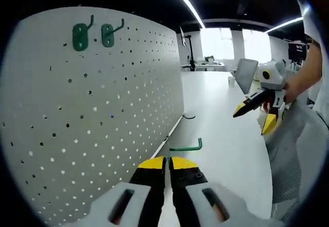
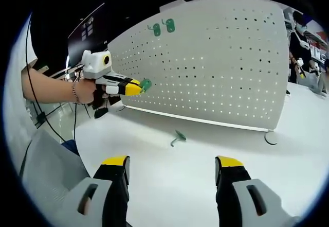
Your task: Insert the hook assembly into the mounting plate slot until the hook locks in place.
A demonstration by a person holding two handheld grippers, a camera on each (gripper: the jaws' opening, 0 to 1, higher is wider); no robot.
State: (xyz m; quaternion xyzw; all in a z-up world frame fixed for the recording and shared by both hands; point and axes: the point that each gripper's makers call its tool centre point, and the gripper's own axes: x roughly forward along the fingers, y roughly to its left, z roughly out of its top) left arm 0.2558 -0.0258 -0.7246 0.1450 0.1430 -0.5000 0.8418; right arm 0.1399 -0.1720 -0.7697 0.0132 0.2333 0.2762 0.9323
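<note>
Two green hooks (image 1: 92, 34) already hang at upper left of the pegboard (image 1: 103, 108); the left tool (image 1: 168, 163), jaws closed apparently on a third hook (image 2: 145, 85), must reach a hole, while the right tool (image 2: 172, 168) gapes wide.

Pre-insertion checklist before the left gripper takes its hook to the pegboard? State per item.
1. Green hook gripped by left gripper: ok, jaws shut on it.
2. Right gripper out of the way: ok, open, empty, back from the board.
3. Free holes on pegboard: ok; mounted hooks sit only near the top edge.
4. Held hook's prongs lined up with holes: cannot tell.
5. Hook seated in board: not ok, not yet touching.
6. Spare hook in view: ok, lying on the table.
</note>
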